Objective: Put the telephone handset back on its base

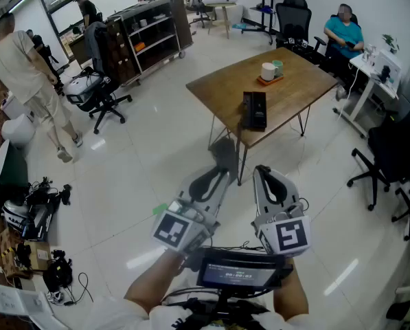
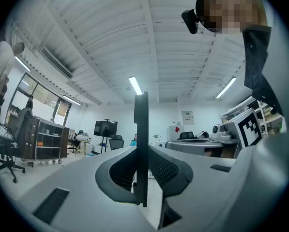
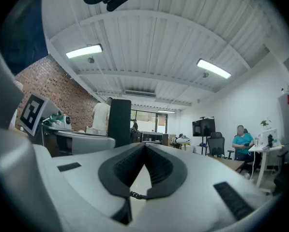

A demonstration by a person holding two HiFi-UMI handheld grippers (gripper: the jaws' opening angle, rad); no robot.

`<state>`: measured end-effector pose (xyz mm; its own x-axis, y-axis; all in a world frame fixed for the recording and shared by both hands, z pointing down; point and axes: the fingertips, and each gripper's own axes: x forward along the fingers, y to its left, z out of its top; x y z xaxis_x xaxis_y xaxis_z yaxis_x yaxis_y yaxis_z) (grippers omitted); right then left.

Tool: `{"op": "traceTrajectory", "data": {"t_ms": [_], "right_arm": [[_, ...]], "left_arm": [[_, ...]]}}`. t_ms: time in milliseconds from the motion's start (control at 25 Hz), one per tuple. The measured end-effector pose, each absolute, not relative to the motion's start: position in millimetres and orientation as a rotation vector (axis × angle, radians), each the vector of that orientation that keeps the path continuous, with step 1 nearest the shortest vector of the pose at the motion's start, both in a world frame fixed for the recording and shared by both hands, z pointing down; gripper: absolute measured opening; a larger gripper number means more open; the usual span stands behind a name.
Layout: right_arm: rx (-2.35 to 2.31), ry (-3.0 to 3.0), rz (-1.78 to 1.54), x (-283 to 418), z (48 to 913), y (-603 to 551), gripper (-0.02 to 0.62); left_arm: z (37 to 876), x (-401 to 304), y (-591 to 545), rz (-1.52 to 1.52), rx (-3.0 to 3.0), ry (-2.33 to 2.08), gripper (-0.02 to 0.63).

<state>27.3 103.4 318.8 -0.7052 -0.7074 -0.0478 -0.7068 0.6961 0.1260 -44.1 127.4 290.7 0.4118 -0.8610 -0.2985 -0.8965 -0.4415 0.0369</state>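
The telephone handset (image 2: 141, 149) was a flat, plain black slab with straight edges and squared corners. In the left gripper view it appeared edge-on as a thin dark vertical bar rising from between the jaws. In the right gripper view the handset (image 3: 119, 117) presented its broad face as a tall black rectangle. The left gripper (image 1: 215, 179) was clenched on the lower part of the handset, with one ribbed pad against each flat side. The handset stood upright, its upper end projecting clear above the jaw tips. In the head view the handset (image 1: 223, 155) showed only as a dim grey shape at the tip of the left gripper (no surface detail could be made out there). It was held in the air over the pale tiled floor (image 1: 156, 157), close in front of the person and well apart from the base (image 1: 255, 110). The base was a black oblong unit lying flat near the front edge of the wooden table (image 1: 218, 81). A tray (image 1: 269, 81) carrying two cups sat farther back on the same table. The right gripper (image 3: 144, 148) was beside the left one, its jaws closed tip to tip with nothing between them.
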Motion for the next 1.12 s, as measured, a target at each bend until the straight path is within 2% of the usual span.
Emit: {"op": "traceTrajectory", "data": {"t_ms": [560, 1120], "right_arm": [[1.222, -2.866, -0.217, 40, 320, 76, 0.0], [1.259, -2.822, -0.194, 47, 325, -5, 0.0]], "left_arm": [[294, -38, 93, 0.408, -2.56, 1.579, 0.062], [305, -32, 5, 0.412, -2.633, 1.546, 0.061]]}}
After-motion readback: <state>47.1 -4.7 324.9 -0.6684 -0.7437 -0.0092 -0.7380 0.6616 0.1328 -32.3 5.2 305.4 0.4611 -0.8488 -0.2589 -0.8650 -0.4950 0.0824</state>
